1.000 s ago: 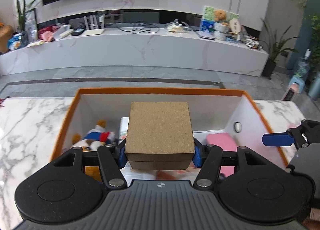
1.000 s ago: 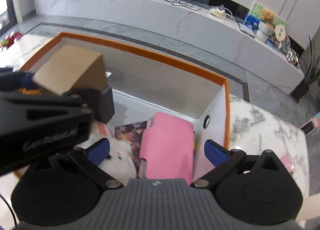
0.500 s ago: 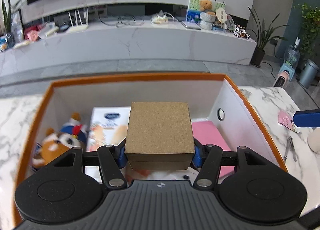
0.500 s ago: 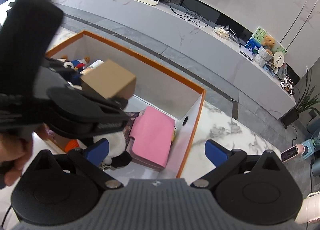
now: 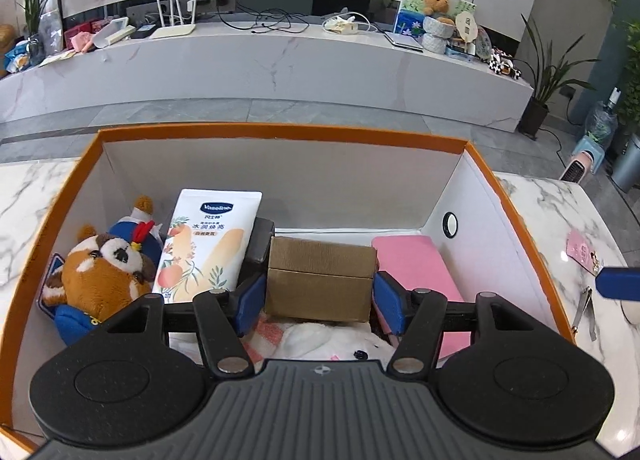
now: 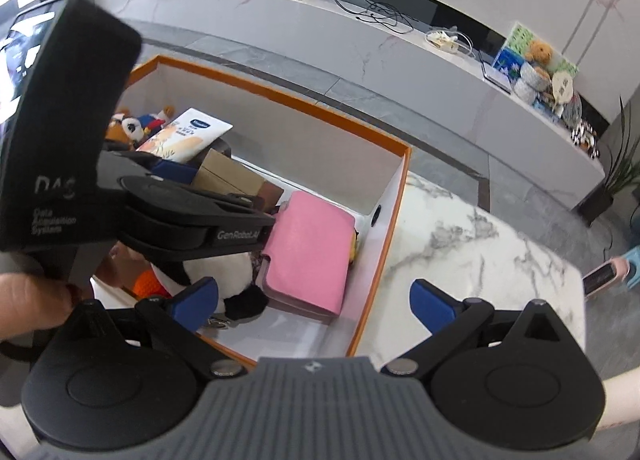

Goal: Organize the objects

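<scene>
An orange-rimmed box point(image 5: 280, 131) with white inner walls sits on a marble table point(image 5: 28, 195) and fills most of the left wrist view. Inside it, at 9 o'clock, a brown and white plush animal point(image 5: 100, 272) lies against the left wall with a small blue-dressed doll point(image 5: 132, 227) just behind it. Beside them a white lotion tube point(image 5: 208, 244) leans toward 12 o'clock. At the middle of the box lies a brown cardboard carton point(image 5: 320, 280), resting on a white plush toy point(image 5: 320, 340). At 3 o'clock a pink case point(image 5: 416, 272) lies flat along the right wall, just beside the carton.

The left gripper point(image 5: 319, 306) points steeply down into the box, its blue pads standing on either side of the carton. The jaws are opening: a thin gap shows by the left pad, so the carton sits between them, let go rather than squeezed. In the right wrist view a hand point(image 6: 24, 300) grips this tool's black handle at 9 o'clock.

The right gripper point(image 6: 316, 300) hangs over the box's right wall, at 3 o'clock from the pink case. Its fingers are spread wide with nothing between them. Nail clippers point(image 5: 584, 312) and a pink card point(image 5: 582, 252) lie on the table outside the box at 3 o'clock.
</scene>
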Demonstrator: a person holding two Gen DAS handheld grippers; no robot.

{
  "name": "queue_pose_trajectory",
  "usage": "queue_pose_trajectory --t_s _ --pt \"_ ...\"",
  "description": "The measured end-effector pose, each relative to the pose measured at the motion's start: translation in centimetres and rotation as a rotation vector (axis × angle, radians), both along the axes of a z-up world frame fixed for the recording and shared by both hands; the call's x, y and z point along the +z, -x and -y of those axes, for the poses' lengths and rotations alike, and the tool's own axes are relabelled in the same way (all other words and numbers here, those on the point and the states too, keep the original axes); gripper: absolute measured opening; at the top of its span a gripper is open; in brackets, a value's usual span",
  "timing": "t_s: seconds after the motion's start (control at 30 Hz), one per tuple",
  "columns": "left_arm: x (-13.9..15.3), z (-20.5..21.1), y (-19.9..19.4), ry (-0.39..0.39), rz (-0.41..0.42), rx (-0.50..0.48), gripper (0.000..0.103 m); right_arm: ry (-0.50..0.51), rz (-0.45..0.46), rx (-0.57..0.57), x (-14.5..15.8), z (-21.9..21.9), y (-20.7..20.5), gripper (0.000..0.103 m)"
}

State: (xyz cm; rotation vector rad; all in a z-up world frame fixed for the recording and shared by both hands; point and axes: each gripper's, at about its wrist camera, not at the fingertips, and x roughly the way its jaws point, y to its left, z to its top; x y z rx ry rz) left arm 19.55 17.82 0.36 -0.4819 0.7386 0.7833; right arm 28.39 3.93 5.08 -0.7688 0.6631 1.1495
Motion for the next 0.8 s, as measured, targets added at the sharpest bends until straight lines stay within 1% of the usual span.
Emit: queue_pose_trajectory --t_s 0.2,0.37,0.43,0.63,0.8 --pt "1.6 0.4 0.9 -0.04 0.003 0.028 0.07 0.003 -0.014 -0.042 -0.8 -0.4 0.0 0.102" --pt "2.9 0.5 2.7 -0.08 -0.001 0.076 0.071 -0.03 -0.061 -0.091 -0.8 -0.5 0.0 0.102" --pt "3.3 0.4 3.4 -0.081 0.002 0.096 0.072 -0.039 -0.076 -0.104 -0.9 -0.5 0.2 0.102" --pt "4.6 0.3 5.8 -0.084 0.007 0.139 0.072 -0.048 -0.068 -0.135 -0.9 -0.5 1.5 0.102" --pt "5.3 1.3 8.1 -0.115 -0.01 0.16 0.072 -0.084 -0.085 -0.17 -0.3 0.3 2.9 0.102"
